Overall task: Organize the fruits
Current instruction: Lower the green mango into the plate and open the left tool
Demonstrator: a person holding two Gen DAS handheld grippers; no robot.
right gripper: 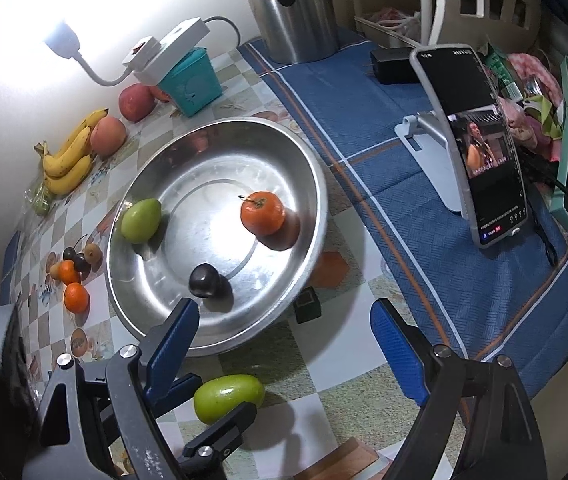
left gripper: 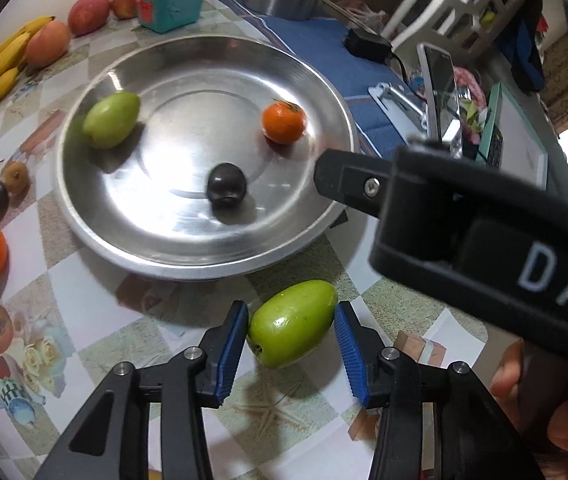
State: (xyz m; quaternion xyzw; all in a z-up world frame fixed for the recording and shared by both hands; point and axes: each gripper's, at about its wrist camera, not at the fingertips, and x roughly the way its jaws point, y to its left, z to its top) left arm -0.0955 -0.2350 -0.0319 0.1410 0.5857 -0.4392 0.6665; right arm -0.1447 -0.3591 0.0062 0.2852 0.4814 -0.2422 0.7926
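Left tool [left gripper: 291, 334]: blue pads flank oval green fruit [left gripper: 292, 323] on desk, contact unclear (grip not confirmed).
Right tool [right gripper: 284, 340]: wide open, empty.
Round steel bowl [left gripper: 132, 256]: just beyond fruit.

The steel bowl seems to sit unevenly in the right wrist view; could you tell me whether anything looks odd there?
Yes. The steel bowl is tilted: a small black block is wedged under its near-right rim, raising that side. Inside, the green fruit, mandarin and dark plum lie apart. Nothing looks spilled or damaged.
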